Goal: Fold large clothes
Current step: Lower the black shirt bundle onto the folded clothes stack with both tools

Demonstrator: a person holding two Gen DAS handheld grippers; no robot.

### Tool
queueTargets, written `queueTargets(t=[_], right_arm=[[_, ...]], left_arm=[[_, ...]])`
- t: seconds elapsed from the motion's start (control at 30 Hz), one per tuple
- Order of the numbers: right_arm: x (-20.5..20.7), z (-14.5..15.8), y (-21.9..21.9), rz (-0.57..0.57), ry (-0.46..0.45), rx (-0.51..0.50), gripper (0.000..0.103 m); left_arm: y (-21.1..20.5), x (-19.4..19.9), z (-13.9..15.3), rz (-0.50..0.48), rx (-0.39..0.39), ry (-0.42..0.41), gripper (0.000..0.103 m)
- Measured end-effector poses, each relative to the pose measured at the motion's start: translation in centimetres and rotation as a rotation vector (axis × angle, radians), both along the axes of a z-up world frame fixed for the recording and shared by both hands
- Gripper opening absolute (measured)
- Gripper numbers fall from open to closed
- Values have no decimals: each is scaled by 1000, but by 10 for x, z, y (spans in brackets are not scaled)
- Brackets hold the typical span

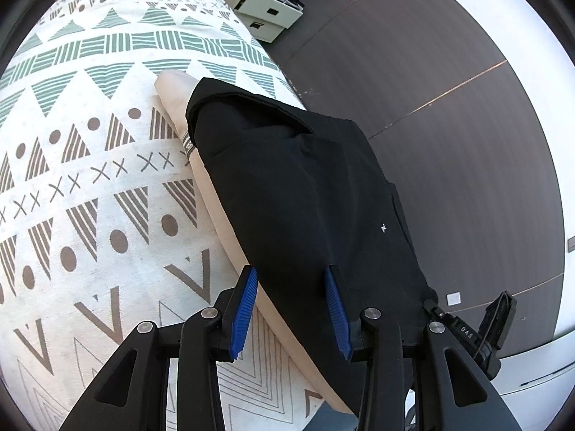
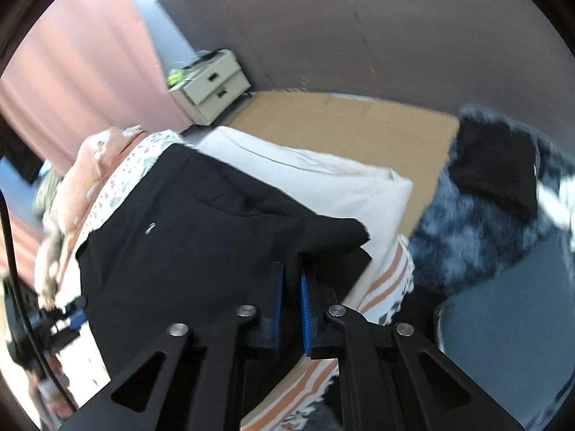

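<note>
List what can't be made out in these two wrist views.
Right wrist view: blur and folds of the black garment hide whether the right gripper pinches it.
Both views: its small white mark is too small to read.
Left wrist view: the cream garment lies mostly covered by the black one.

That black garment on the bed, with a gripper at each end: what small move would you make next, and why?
Probably close the left gripper on the black garment. Its blue pads stand open either side of the hem, while the right gripper looks nearly shut around the opposite edge. With both ends held, the cloth could be lifted off the cream garment beneath and folded.
</note>
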State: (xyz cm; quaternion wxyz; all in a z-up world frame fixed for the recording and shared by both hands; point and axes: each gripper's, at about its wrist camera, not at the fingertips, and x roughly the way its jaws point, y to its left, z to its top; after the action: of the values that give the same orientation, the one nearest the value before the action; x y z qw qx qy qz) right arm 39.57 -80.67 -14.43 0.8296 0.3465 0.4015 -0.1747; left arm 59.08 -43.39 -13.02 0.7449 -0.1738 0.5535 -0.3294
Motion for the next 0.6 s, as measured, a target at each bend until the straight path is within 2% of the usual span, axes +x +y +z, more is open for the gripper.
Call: queueTargets(t=[0.07, 0.13, 0.2, 0.43, 0.53, 0.6], right_arm=[[-11, -3, -7, -49, -6, 27, 59], [-20, -8, -10, -59, -56, 94, 67], [-24, -19, -11, -39, -83, 180, 67], [-11, -55, -6, 14, -118, 343, 67], [-4, -62, -8, 8, -127, 371, 66], [-1, -59, -9, 17, -146, 352, 50]], left_arm=[[-1, 0, -2, 0, 2, -3, 41], [1, 1, -4, 4, -9, -6, 41], [5, 1, -5, 21, -23, -12, 41], [2, 4, -5, 14, -27, -34, 40], [-6, 7, -2, -2, -10, -66, 37], [-13, 8, -2, -14, -2, -79, 34]])
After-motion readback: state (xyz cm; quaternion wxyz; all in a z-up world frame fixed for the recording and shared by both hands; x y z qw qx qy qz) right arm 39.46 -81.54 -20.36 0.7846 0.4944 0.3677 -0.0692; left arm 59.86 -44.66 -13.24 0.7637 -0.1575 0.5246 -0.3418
